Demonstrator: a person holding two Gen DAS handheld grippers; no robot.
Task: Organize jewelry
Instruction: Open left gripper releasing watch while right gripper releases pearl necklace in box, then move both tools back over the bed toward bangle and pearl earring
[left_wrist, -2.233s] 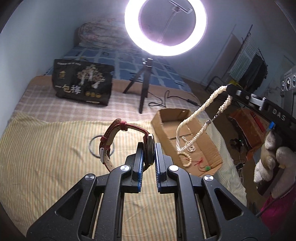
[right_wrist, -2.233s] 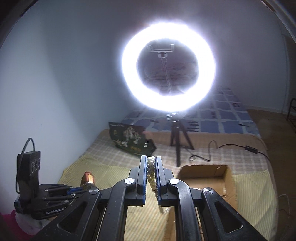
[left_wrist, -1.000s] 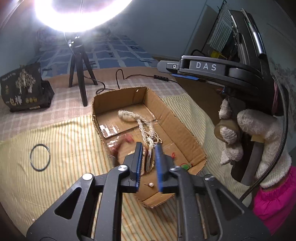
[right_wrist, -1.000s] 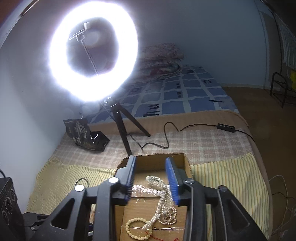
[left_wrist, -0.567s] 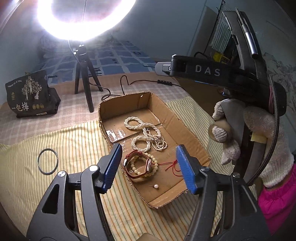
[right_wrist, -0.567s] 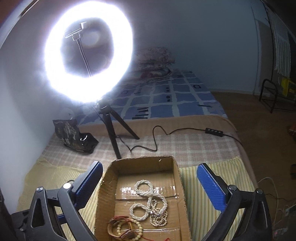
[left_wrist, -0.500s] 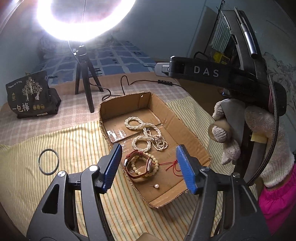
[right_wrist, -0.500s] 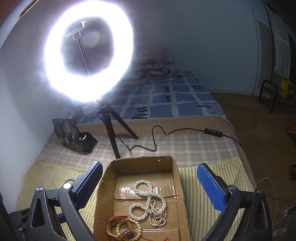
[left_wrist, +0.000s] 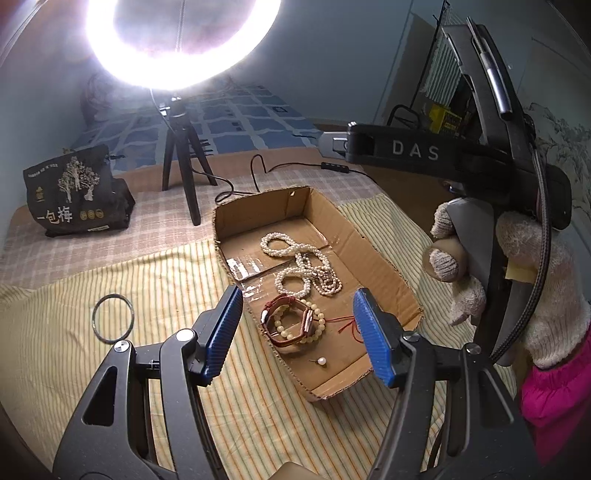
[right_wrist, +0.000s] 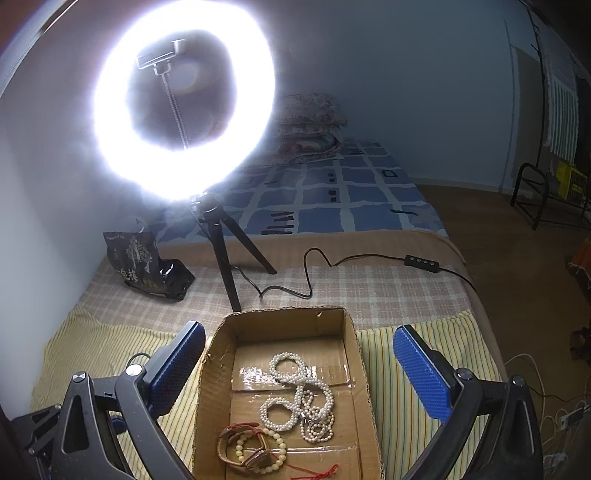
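A shallow cardboard box lies on the striped bedspread. In it are a white pearl necklace, a red-strap watch with a cream bead bracelet lying over it, a red cord and a loose pearl pin. My left gripper is open and empty just above the box's near end. My right gripper is open and empty over the box; its body shows in the left wrist view. A metal bangle lies on the spread left of the box.
A lit ring light on a black tripod stands behind the box, its cable trailing right. A black bag sits at back left. The bed's right edge drops to the floor.
Both grippers carried the watch and the pearl necklace over the box, opened and released them into it. Since half a second ago both stay open and nearly still.
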